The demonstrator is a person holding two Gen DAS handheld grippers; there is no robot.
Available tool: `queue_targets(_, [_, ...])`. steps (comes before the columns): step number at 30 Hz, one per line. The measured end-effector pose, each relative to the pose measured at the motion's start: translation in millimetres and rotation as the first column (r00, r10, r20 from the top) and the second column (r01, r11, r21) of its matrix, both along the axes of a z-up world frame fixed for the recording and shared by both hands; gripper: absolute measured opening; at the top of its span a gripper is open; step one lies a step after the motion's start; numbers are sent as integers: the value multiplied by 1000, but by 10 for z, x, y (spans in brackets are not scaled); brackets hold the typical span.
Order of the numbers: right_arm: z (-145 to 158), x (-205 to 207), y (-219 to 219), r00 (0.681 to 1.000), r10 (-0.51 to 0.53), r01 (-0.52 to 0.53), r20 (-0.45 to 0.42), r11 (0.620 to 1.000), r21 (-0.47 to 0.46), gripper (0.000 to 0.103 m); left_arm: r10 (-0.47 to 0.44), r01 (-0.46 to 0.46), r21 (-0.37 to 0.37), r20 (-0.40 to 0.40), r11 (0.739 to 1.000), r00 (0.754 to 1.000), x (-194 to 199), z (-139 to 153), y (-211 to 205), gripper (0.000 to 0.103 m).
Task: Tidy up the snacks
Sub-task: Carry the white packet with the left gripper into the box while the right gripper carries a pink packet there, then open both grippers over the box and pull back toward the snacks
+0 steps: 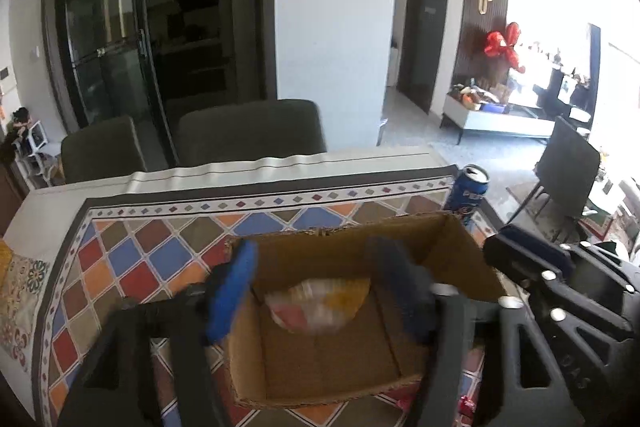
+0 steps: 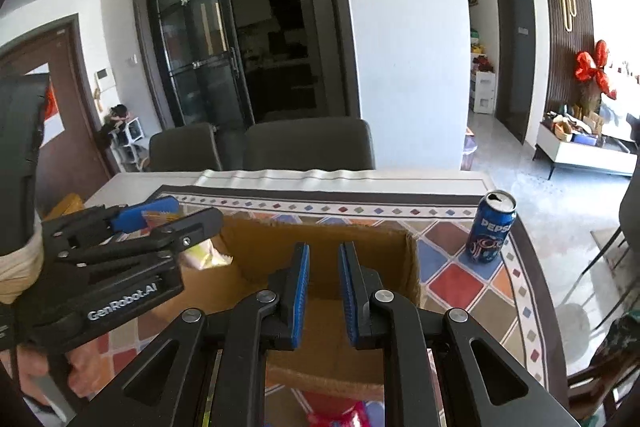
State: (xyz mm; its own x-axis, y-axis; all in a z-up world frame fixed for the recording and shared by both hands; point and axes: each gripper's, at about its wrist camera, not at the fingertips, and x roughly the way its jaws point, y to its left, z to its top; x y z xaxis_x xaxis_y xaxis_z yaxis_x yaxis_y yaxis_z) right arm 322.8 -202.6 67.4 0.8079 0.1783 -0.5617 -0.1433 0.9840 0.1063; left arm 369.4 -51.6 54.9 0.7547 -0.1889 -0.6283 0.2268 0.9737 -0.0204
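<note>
Cardboard box sits open-topped in the middle of the tabletop, we judge as the collecting bin for the snacks. Our left claw hangs over it with its blue pads apart and nothing between them; a pale snack packet shows blurred inside the box below, so we read this as a release over the bin (we cannot tell whether the packet is lying there or in mid-fall). Our right claw hovers at the near edge, pads drawn close and empty, likely kept narrow while idle. The Pepsi can stands upright, well apart from the box. A red wrapper waits beneath our right claw.
</note>
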Motion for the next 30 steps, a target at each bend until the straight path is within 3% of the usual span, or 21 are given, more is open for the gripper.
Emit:
queue_targets(3, [-6,19,-41,1000,-20,20,-2,1000,3,18,25,-25,9,5,1000,1000,-77,0,15,75])
queue_targets(7, [-8,-37,-62,1000,-24,24,-10,1000,5,32,49,-50,24,10,998,999,-249,11,51,82])
queue_targets(13, [-5,-255,-52,1000,-10,10,-12,1000,-3,41,60,-62,50,28,997,998,-578,32,81,86])
queue_targets(30, [-34,-1070,-83,1000,14,-15,-20,999,-32,50,20,-22,50,31,999,999,-1540,-92,129,88])
